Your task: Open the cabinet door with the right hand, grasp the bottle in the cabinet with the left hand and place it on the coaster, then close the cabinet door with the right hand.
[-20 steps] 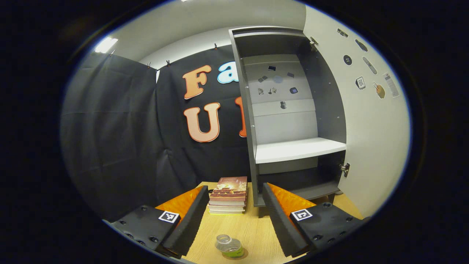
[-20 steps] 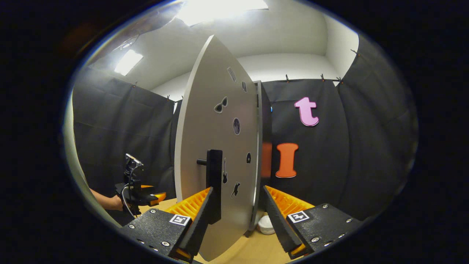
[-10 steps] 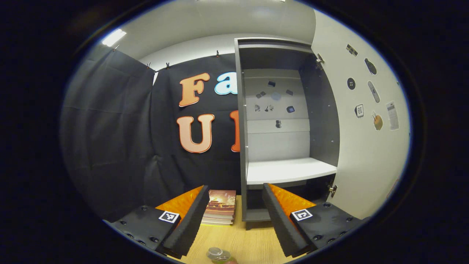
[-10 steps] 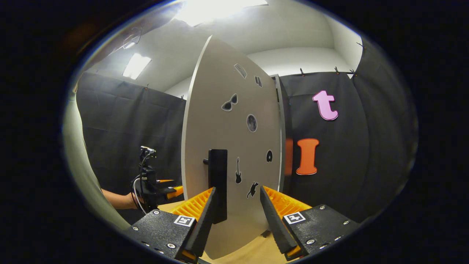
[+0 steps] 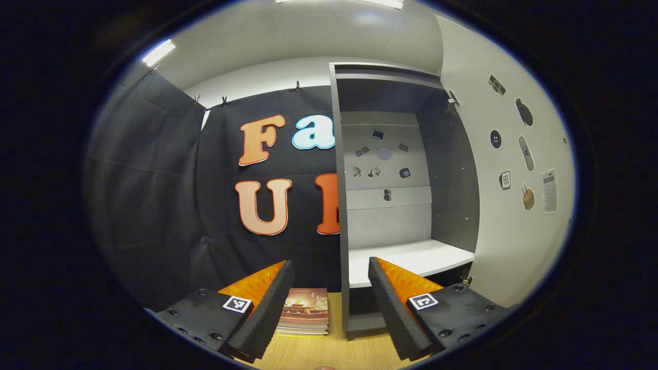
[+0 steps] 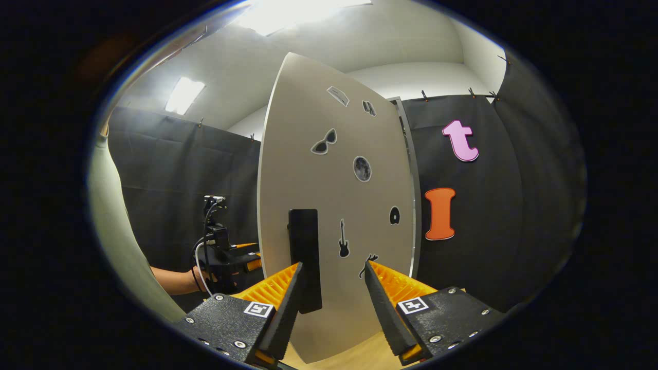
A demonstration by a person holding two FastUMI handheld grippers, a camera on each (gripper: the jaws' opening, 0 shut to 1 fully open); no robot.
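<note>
The grey cabinet point(image 5: 452, 180) stands open in the left gripper view, and its white shelf point(image 5: 406, 257) is bare. My left gripper point(image 5: 329, 262) hangs open in front of it with nothing between the fingers. In the right gripper view the door's outer face point(image 6: 329, 195) fills the middle, with its black handle point(image 6: 304, 241) low down. My right gripper point(image 6: 333, 264) is open, and the handle lies between its fingers, close against the left one. The left gripper point(image 6: 226, 254), held by a hand, shows beyond the door's left edge.
A stack of books point(image 5: 306, 311) lies on the wooden table point(image 5: 329, 352) left of the cabinet's foot. The open door's inner face point(image 5: 514, 231) bounds the right side. A person's forearm point(image 6: 172, 280) and pale clothing point(image 6: 110, 231) are at the far left.
The left gripper has risen and tilted up; the bottle on its coaster slid out of the bottom of its view. The door's outer face has turned more towards the right gripper's camera.
</note>
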